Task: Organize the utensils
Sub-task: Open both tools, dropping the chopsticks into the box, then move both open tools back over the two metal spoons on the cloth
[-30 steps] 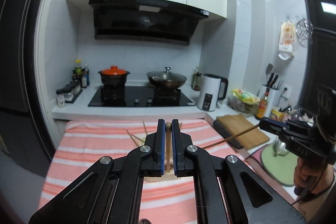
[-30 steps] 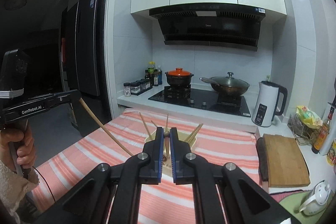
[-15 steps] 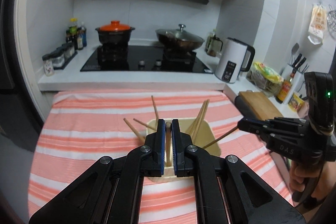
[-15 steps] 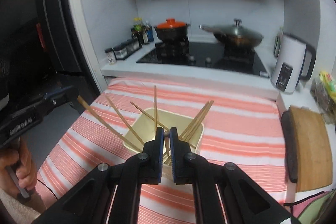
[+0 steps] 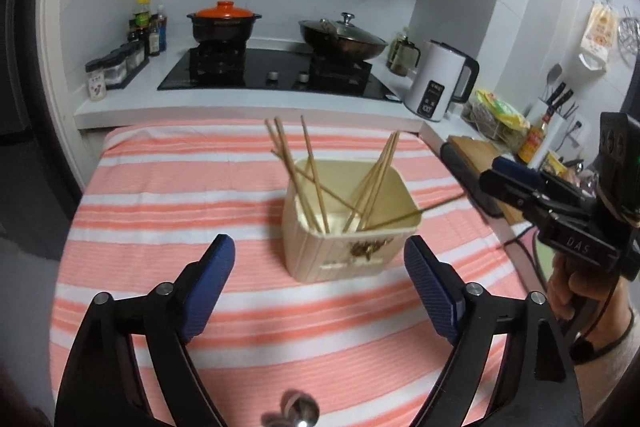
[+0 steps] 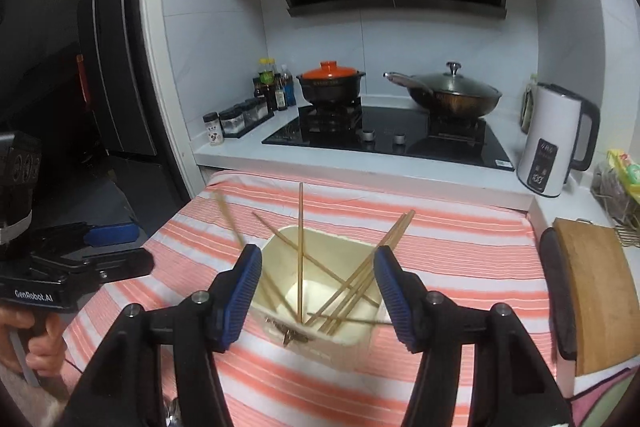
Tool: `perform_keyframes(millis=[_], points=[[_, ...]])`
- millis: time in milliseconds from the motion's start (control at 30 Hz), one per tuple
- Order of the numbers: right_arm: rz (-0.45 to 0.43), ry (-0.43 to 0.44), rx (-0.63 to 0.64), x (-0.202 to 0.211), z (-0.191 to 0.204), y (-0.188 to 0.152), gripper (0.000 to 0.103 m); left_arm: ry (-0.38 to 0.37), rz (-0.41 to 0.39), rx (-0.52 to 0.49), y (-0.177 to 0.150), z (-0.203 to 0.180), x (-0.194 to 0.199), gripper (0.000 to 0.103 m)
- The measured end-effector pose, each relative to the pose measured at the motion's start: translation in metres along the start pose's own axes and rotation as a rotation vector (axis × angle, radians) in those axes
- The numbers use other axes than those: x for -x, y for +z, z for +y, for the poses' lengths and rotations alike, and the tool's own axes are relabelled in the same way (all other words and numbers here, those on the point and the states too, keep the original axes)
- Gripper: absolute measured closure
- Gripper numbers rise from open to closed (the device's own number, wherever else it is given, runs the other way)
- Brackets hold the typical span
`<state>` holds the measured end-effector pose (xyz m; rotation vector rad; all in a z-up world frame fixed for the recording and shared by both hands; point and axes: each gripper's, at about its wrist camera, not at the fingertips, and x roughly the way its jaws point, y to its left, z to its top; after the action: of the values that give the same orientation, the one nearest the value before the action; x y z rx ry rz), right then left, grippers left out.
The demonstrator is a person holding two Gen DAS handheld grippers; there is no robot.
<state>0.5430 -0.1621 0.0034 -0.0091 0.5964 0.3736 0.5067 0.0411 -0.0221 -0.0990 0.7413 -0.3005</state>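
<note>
A cream square holder (image 5: 320, 251) stands on the striped cloth, with several wooden chopsticks (image 5: 316, 183) leaning in it. It also shows in the right wrist view (image 6: 352, 337), chopsticks (image 6: 301, 247) fanned out. My left gripper (image 5: 320, 277) is open and empty, just in front of the holder. My right gripper (image 6: 316, 291) is open and empty, jaws either side of the holder, above it. The right gripper appears at the right in the left wrist view (image 5: 520, 183); one chopstick (image 5: 436, 206) leans over the holder's rim toward it.
The pink and white striped cloth (image 5: 180, 187) covers the table. Behind it is a counter with a black stove (image 5: 276, 71), an orange-lidded pot (image 5: 224, 23), a wok (image 5: 344, 37) and a white kettle (image 5: 438, 87). A wooden cutting board (image 6: 600, 287) lies at the right.
Both grippers have opened and let go of the chopsticks they held; those chopsticks now lean in the holder. Both cameras have tilted down and moved closer to the holder.
</note>
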Motion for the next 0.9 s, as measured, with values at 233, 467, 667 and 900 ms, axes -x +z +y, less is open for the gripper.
perform_keyframes(millis=[233, 467, 667, 900], points=[[0.087, -0.059, 0.035, 0.049, 0.018, -0.131, 0.040, 0.088, 0.119, 0.006, -0.138, 0.030, 0.039, 0.011], [0.250, -0.067, -0.027, 0.062, 0.059, -0.251, 0.040, 0.170, 0.177, 0.117, -0.234, 0.056, 0.055, 0.011], [0.306, 0.061, -0.015, 0.041, 0.120, -0.249, 0.040, 0.195, 0.118, 0.135, -0.243, 0.062, 0.076, 0.011], [0.368, 0.151, -0.038, -0.008, 0.180, -0.240, 0.051, 0.198, 0.088, 0.141, -0.250, 0.069, 0.092, 0.011]])
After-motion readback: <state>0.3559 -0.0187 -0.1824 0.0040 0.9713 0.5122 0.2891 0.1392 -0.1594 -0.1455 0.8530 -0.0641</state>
